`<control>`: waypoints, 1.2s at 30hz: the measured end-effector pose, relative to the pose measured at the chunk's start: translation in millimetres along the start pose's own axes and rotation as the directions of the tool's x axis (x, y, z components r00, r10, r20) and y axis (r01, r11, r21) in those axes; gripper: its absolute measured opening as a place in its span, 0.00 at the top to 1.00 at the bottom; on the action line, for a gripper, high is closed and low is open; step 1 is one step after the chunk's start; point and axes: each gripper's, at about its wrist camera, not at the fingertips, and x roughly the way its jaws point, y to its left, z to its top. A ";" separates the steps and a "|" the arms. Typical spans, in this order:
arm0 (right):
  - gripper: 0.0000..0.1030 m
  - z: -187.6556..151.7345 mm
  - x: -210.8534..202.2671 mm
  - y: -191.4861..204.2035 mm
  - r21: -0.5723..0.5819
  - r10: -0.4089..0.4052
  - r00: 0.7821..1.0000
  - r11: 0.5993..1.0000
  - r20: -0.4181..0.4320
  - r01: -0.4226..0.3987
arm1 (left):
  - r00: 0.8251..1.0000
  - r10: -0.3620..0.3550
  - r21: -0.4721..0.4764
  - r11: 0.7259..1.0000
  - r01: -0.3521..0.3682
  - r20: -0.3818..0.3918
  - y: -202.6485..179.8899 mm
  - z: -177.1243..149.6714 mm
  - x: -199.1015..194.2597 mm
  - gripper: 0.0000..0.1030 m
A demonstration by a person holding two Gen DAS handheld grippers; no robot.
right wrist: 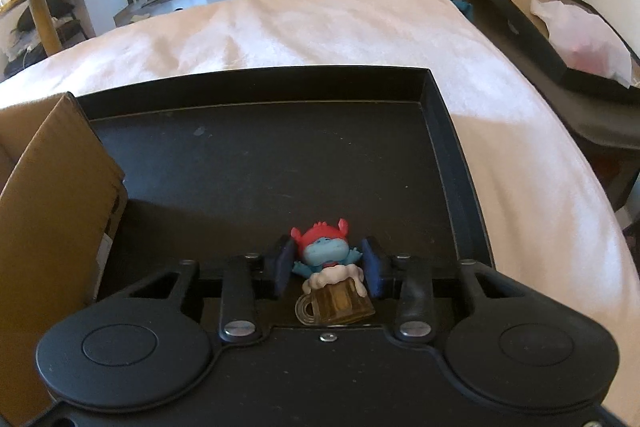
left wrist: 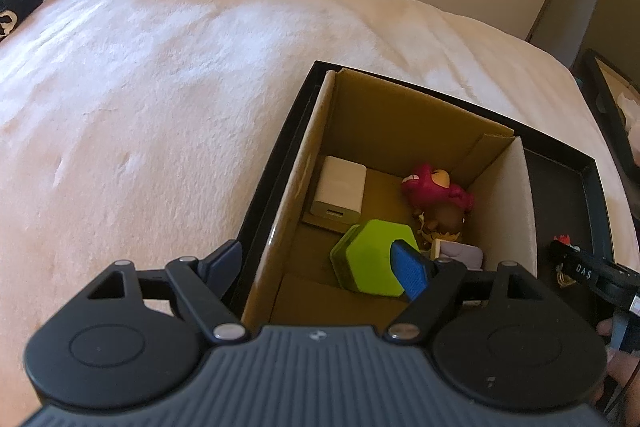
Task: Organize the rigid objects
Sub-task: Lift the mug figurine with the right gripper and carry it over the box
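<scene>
L gripper (left wrist: 316, 267) hangs over the near-left corner of the cardboard box (left wrist: 420, 115), jaws spread wide w/ nothing pinched; one finger sits outside the box wall, the other inside, in front of the green block (left wrist: 368, 259). Probably just parked there, maybe steadying the box while the other hand works. Inside the box, left to right: white charger (left wrist: 340, 191) flat on the floor against the left wall, green block near the front, pink toy (left wrist: 432, 187) toward the far right, purple-ish thing (left wrist: 460, 253) below it, too hidden to name. So the box looks like the collecting spot, already partly filled. The box stands at the left end of a black tray (right wrist: 440, 131) on a bed w/ a pale blanket (right wrist: 320, 27). To the right, on the tray floor near its front edge, R gripper (right wrist: 326, 267) brackets a small figure (right wrist: 322, 251): blue body, red spiky hat, sitting in a clear amber beer mug w/ white foam, handle to the left. Jaws partly closed, pads close on both sides of the figure but gaps seem to remain; no firm pinch yet, I'd judge. Figure looks hard plastic, small, prob. easy to tip.
</scene>
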 end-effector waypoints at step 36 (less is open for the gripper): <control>0.80 46.3 -93.9 57.4 -0.058 0.296 0.933 0.955 0.205 -0.290 | 0.997 -0.065 -0.044 0.997 0.067 0.051 33.3 -8.9 -10.7 0.24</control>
